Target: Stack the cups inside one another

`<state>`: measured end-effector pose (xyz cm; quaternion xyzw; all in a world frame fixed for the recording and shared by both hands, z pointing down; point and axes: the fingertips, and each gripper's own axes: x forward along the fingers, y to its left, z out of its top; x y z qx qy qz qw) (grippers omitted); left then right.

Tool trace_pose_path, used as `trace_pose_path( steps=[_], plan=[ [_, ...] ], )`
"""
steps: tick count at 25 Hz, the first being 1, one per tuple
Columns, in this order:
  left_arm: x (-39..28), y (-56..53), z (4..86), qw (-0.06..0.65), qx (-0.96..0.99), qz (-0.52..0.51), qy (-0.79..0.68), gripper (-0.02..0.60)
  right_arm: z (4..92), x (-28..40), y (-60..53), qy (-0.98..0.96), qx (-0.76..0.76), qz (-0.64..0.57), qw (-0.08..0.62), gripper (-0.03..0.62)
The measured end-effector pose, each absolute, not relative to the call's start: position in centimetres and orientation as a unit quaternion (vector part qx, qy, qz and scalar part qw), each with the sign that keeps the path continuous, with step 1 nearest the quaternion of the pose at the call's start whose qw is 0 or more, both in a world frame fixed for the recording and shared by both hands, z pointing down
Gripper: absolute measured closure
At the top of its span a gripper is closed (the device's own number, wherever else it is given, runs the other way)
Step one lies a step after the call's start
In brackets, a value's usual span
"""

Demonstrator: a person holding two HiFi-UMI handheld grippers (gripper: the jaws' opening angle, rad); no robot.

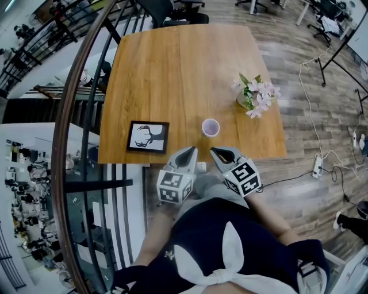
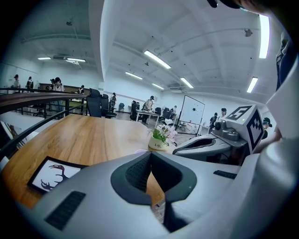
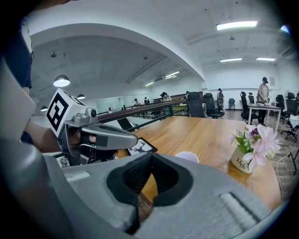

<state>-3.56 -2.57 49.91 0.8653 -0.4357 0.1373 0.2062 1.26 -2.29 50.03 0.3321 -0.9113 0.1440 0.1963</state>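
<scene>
Wooden tabletop (image 1: pixel 172 74) ahead of us, wood-plank floor all round it, and we take every place from the flower vase (image 1: pixel 253 95) that stands towards the right side.

Closest to us, well on our side of the vase and just off the near edge, the two tools sit side by side, both tipped slightly down. Left tool (image 1: pixel 185 156): jaws pressed together, pads meeting, nothing between them. Right tool (image 1: pixel 223 155): same story, jaws fully together and empty. Neither one touches anything on the wood.

Next out, the cup (image 1: pixel 210 127). We see one pale lilac cup, upright, mouth up, standing to the near left of the vase and apart from it, close to the near edge. It lies just beyond the two tool tips, roughly between them. Whether more cups are nested inside it, we cannot tell.

Further left of the vase, well apart from it and level with the cup, a black-framed stag picture (image 1: pixel 148 136) lies flat.

Beyond the vase, bare wood, then office chairs (image 1: pixel 172 8) at the far end.
</scene>
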Motion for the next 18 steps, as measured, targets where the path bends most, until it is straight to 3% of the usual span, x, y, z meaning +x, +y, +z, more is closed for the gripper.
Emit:
trace_pose_path(
  steps=[18],
  plan=[
    [-2.98, -1.98, 50.52, 0.209, 0.865, 0.139, -0.435, 0.563, 50.18, 2.05, -2.11, -0.909, 0.339, 0.138, 0.2, 0.597]
  ],
)
